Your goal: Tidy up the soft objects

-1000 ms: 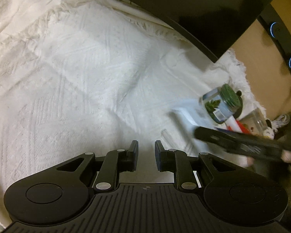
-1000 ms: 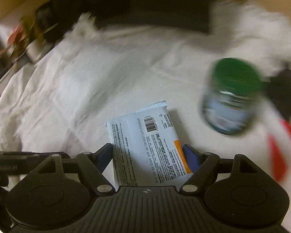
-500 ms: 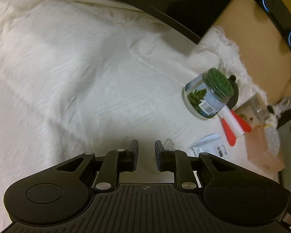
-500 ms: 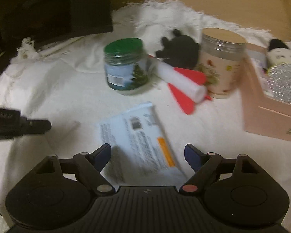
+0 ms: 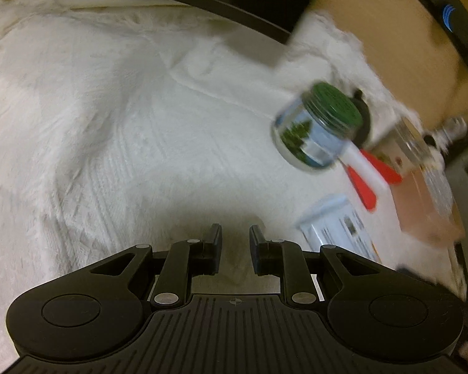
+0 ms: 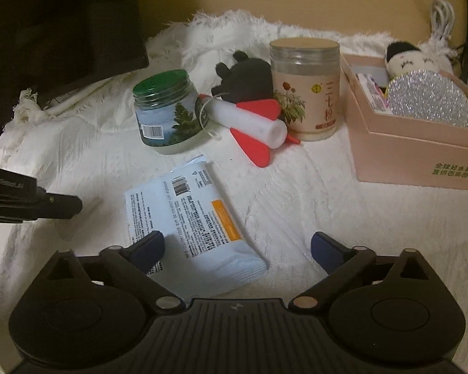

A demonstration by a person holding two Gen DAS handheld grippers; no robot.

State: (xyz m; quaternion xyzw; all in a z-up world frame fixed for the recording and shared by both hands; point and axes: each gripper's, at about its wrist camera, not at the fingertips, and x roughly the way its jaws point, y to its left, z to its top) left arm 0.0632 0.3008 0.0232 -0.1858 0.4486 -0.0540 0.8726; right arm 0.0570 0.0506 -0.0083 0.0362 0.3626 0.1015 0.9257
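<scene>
A pale blue wipes packet lies flat on the white blanket. My right gripper hangs over its near end. Its jaws are opening wide and do not press on the packet; the left finger overlaps the packet's edge. My left gripper hovers over bare blanket with a narrow gap and nothing between its fingers. Its tip shows at the left of the right wrist view. A black plush lies behind the jars. A white plush doll sits in the pink box. The packet is blurred in the left wrist view.
A green-lidded jar, a white and red toy and a beige jar stand at the back. A glittery silver disc leans in the box. A dark monitor is at back left, a white cable at back right.
My right jaws have spread and let go of the packet, which now rests on the blanket; the right view swung round to the box. The left gripper slid sideways, its narrow gap unchanged.
</scene>
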